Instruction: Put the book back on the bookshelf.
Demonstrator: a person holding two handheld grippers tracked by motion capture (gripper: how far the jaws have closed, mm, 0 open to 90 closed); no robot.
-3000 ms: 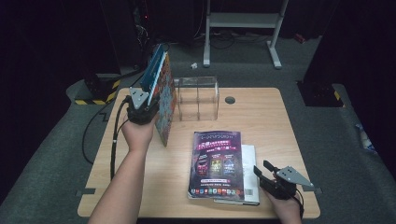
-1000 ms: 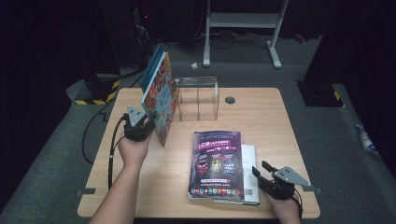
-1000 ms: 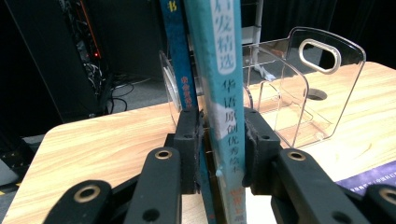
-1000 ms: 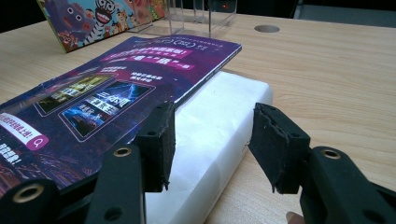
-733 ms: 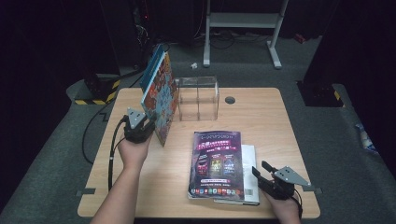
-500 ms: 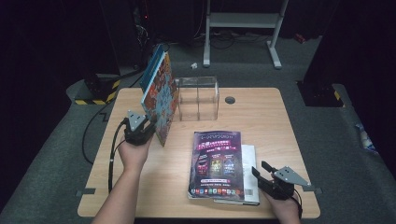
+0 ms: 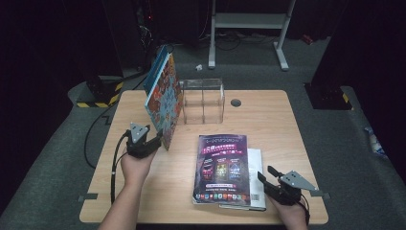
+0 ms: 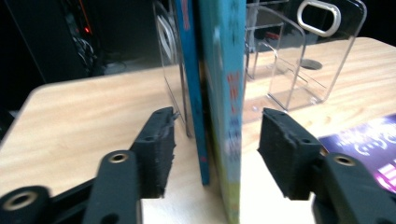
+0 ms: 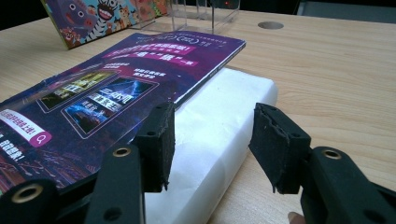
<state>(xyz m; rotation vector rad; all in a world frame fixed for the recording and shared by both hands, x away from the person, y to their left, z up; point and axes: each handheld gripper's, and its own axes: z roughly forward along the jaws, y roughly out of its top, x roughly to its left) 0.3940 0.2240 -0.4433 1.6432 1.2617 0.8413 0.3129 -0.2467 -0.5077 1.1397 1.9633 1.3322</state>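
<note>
My left hand-held gripper [image 8: 212,140] has just been opening; its pads stand off the upright picture books [image 7: 165,98], which lean against the clear rack [image 7: 203,98] on the worktop [image 7: 268,120], seemingly touching. My right hand-held gripper [image 9: 210,140] hangs open over the white book [image 9: 219,135] beneath the purple magazine [image 7: 221,167].

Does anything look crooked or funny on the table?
Yes. The colourful picture book stands on its edge and leans against the clear plastic organizer instead of sitting in a slot. The purple magazine lies skewed over a white book.
</note>
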